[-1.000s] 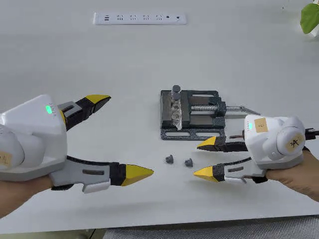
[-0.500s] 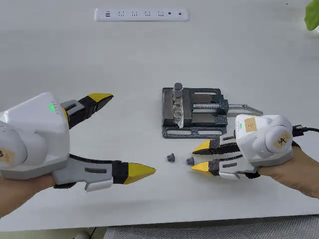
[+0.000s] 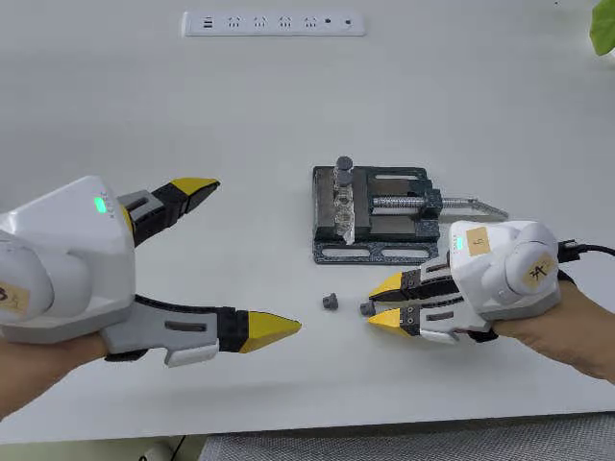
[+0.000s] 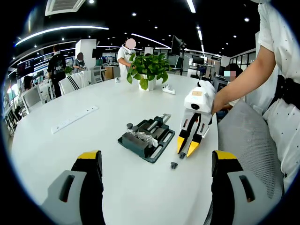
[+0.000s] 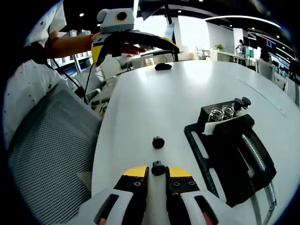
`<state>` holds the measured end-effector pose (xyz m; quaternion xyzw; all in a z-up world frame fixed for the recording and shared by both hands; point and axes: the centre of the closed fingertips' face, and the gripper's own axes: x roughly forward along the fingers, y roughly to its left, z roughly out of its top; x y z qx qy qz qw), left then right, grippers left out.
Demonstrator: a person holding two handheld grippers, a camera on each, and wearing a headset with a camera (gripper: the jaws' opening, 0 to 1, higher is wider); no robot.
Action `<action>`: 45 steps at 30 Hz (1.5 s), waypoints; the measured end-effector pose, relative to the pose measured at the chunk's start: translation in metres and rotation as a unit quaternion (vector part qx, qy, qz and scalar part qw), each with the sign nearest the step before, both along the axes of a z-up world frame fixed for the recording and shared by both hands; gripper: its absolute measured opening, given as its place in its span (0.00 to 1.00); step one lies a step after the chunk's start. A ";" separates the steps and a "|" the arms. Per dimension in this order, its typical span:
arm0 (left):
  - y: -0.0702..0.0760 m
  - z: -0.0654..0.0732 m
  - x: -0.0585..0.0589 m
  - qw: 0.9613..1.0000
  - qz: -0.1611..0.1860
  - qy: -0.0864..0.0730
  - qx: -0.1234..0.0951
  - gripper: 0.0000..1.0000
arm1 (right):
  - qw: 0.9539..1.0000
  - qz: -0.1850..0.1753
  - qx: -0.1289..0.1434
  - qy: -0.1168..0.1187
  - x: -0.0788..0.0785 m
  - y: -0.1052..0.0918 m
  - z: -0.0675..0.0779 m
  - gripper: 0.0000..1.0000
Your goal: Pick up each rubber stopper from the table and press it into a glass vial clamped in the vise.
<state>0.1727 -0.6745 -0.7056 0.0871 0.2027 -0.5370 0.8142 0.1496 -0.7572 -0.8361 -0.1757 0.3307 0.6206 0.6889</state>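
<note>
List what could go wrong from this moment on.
1. The right tongs pinch the small dark grey rubber stopper only at their very tips, so it could squirt out on lifting.
2. The second grey stopper lies close by and might get knocked away.
3. The clear glass vials sit tightly together in the black metal vise; an off-centre push may chip one.

Right claw (image 3: pixel 373 308) around stopper (image 3: pixel 364 309); left claw (image 3: pixel 256 254) wide

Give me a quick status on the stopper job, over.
Right gripper shut on a stopper at table level. Left gripper open, off to the side. Second stopper loose on the table. Nothing blocking the vise.
</note>
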 end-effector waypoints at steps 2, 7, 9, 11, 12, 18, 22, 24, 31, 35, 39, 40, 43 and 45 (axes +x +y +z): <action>0.000 0.000 0.000 1.000 -0.001 0.000 0.000 0.97 | 1.000 -0.001 0.000 0.002 0.000 0.000 0.000 0.10; 0.001 -0.001 0.001 1.000 -0.001 0.000 -0.001 0.97 | 1.000 -0.001 -0.002 0.000 0.000 -0.001 0.000 0.08; 0.001 -0.001 0.001 1.000 -0.002 -0.001 -0.001 0.97 | 1.000 -0.001 -0.002 0.000 -0.001 -0.002 0.000 0.07; 0.001 0.000 0.001 1.000 -0.002 -0.001 -0.001 0.97 | 1.000 -0.002 -0.003 -0.001 0.000 -0.002 0.000 0.07; 0.001 0.000 0.001 1.000 -0.003 -0.003 -0.001 0.97 | 1.000 -0.003 -0.002 -0.002 0.000 -0.002 0.001 0.07; 0.000 0.003 0.001 1.000 -0.005 -0.005 -0.002 0.94 | 1.000 -0.006 0.006 -0.007 0.001 -0.002 0.012 0.07; -0.003 0.007 0.000 1.000 -0.009 -0.011 -0.006 0.92 | 1.000 -0.007 0.020 -0.015 0.002 -0.003 0.028 0.07; -0.006 0.010 -0.001 1.000 -0.013 -0.014 -0.009 0.89 | 0.999 -0.006 0.028 -0.020 0.002 -0.003 0.040 0.07; -0.023 0.024 -0.008 0.999 -0.036 -0.027 -0.019 0.75 | 0.997 -0.008 0.074 -0.034 0.003 0.005 0.092 0.07; -0.033 0.036 -0.012 0.997 -0.056 -0.032 -0.030 0.57 | 0.994 -0.006 0.097 -0.044 0.003 0.010 0.125 0.07; -0.041 0.049 -0.015 0.996 -0.073 -0.039 -0.044 0.44 | 0.992 -0.003 0.119 -0.050 0.000 0.017 0.154 0.07; -0.043 0.052 -0.016 0.995 -0.076 -0.039 -0.048 0.41 | 0.991 -0.002 0.125 -0.052 -0.001 0.019 0.160 0.07; -0.050 0.062 -0.020 0.993 -0.089 -0.043 -0.063 0.33 | 0.989 -0.001 0.136 -0.054 -0.002 0.022 0.175 0.07; -0.053 0.068 -0.022 0.992 -0.096 -0.040 -0.072 0.31 | 0.988 0.001 0.144 -0.056 -0.004 0.024 0.184 0.07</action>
